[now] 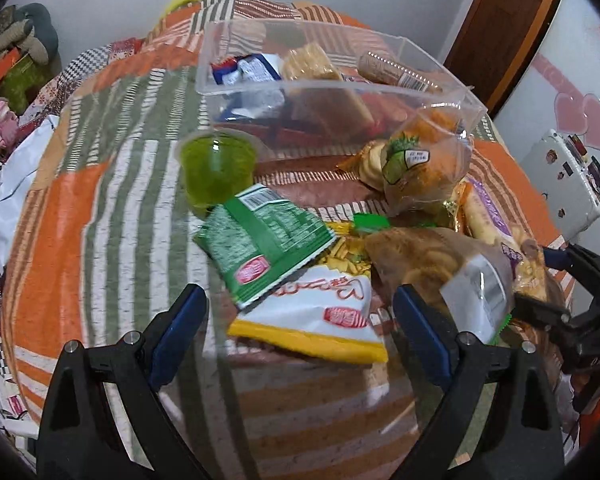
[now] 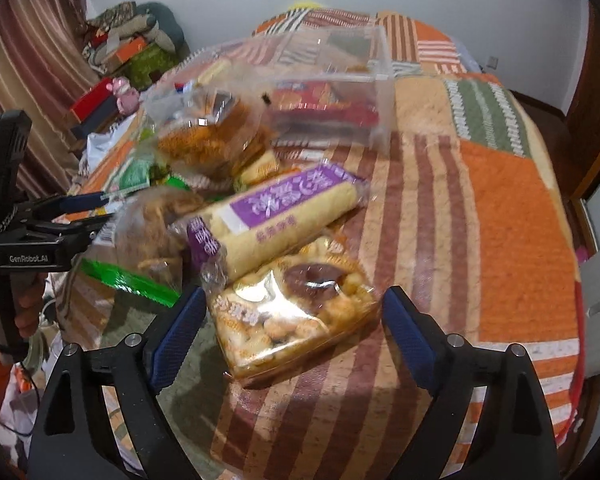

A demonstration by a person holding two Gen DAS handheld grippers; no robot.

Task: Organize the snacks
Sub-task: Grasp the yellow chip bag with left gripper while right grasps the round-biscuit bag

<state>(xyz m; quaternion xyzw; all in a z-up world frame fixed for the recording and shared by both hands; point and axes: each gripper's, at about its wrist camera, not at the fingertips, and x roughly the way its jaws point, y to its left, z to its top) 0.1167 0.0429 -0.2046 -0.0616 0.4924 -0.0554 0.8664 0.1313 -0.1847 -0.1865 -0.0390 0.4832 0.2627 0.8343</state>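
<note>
Snacks heaped on a striped orange-and-green blanket (image 1: 100,208), clear bin (image 1: 300,88) standing beyond the heap with a few packets already inside. Left gripper (image 1: 300,316) spread wide, grasping nothing — a white-and-yellow packet (image 1: 316,320) lies flat between its fingers, nearer the right one, not touched by either. A green packet (image 1: 264,240) overlaps the far edge of that packet; a green jelly cup (image 1: 216,168) stands just past it, close to the bin's near wall. A clear bag of brown twists (image 1: 424,256) sits just beyond the left gripper's right finger. Right gripper (image 2: 294,312) likewise spread and holding nothing — a clear biscuit pack (image 2: 296,316) lies on the blanket between its fingers, its near-left corner just beside the left pad (image 2: 180,332), well apart from the right one. A long purple-labelled roll (image 2: 284,220) rests against the pack's far side. Both views somewhat blurred; finer label print unreadable.
</note>
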